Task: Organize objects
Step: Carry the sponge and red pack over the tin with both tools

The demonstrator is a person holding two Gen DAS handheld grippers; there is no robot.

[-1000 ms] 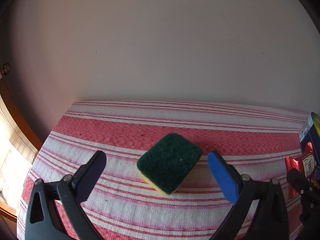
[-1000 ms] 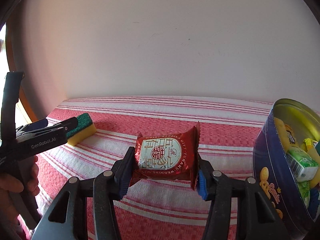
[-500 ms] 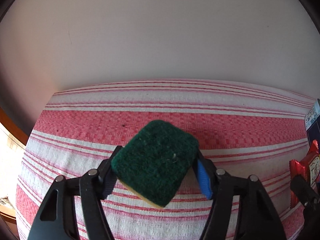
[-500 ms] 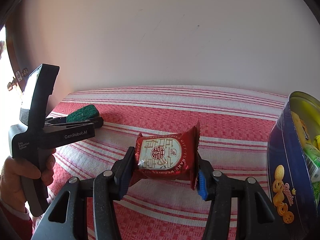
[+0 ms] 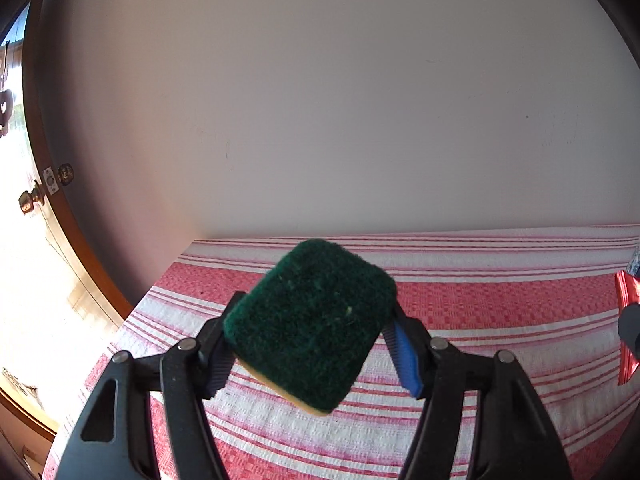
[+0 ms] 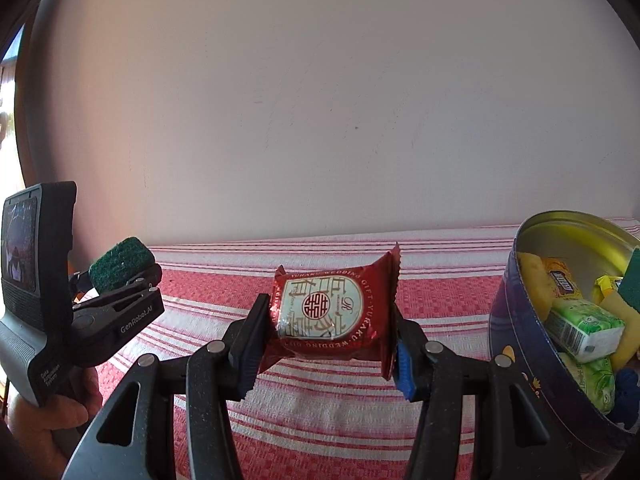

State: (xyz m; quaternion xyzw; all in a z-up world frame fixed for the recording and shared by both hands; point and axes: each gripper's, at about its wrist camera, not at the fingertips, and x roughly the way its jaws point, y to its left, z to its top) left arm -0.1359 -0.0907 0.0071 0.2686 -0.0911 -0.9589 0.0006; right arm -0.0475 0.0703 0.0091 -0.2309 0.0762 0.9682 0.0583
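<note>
My left gripper (image 5: pixel 310 344) is shut on a green and yellow scouring sponge (image 5: pixel 308 320) and holds it in the air above the striped cloth. It also shows at the left of the right wrist view, where the sponge (image 6: pixel 120 264) sticks out of the left gripper (image 6: pixel 116 280). My right gripper (image 6: pixel 326 348) is shut on a red foil snack packet (image 6: pixel 332 316) and holds it above the cloth, left of the blue round tin (image 6: pixel 516 320). The packet's edge (image 5: pixel 626 320) shows at the right of the left wrist view.
A red and white striped cloth (image 5: pixel 480 300) covers the table, which ends at a plain wall. The tin holds several packets and a green sponge (image 6: pixel 632 284). A wooden door frame (image 5: pixel 52 216) stands at the left.
My left gripper has closed on the sponge and lifted it off the cloth. My right gripper has kept hold of the red packet and risen a little.
</note>
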